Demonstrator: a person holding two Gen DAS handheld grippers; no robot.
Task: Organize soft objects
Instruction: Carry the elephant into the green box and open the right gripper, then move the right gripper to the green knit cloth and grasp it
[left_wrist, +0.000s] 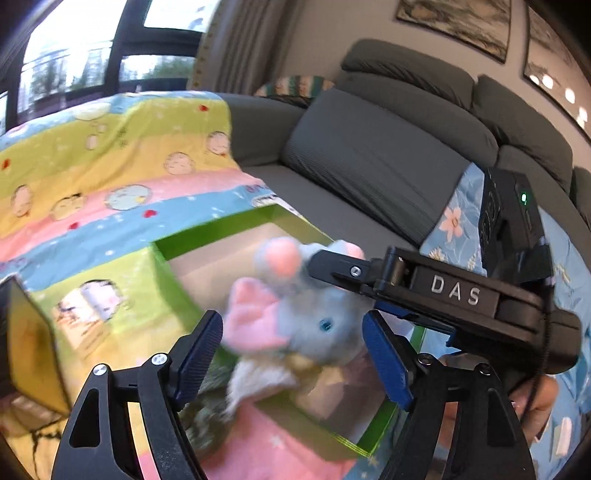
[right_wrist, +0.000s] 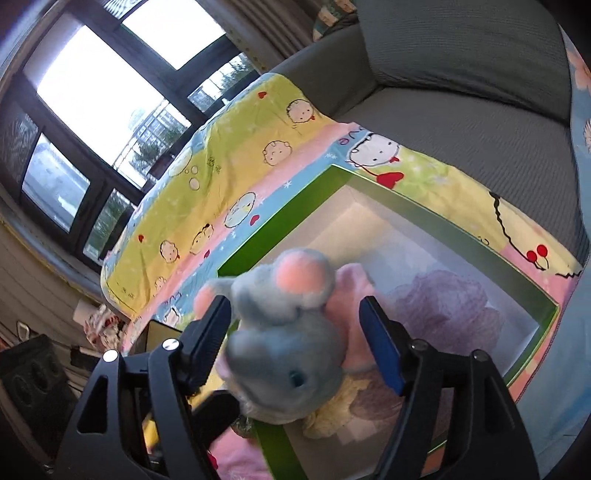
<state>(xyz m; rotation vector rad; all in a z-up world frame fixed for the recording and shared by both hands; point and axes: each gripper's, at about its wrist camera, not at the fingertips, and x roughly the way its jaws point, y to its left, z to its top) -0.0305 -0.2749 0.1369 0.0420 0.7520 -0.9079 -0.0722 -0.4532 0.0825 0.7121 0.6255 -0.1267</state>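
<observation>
A grey and pink plush elephant (left_wrist: 314, 314) hangs over a green-rimmed box (left_wrist: 173, 243) that lies on a cartoon-print blanket (left_wrist: 110, 155). In the left wrist view the right gripper (left_wrist: 332, 266) reaches in from the right, with one finger against the plush's head. My left gripper (left_wrist: 293, 350) is open, its blue pads either side of the plush without touching. In the right wrist view the plush (right_wrist: 284, 332) sits between the right gripper's (right_wrist: 295, 339) wide-spread pads, and I cannot tell whether they grip it. Purple and yellow soft items (right_wrist: 443, 306) lie inside the box (right_wrist: 280, 210).
A grey sofa (left_wrist: 369, 158) with back cushions runs behind the box. A blue floral cloth (left_wrist: 461, 206) lies on the sofa at right. Windows (right_wrist: 92, 110) are at the left. A dark speaker and clutter (right_wrist: 33, 376) sit on the floor at lower left.
</observation>
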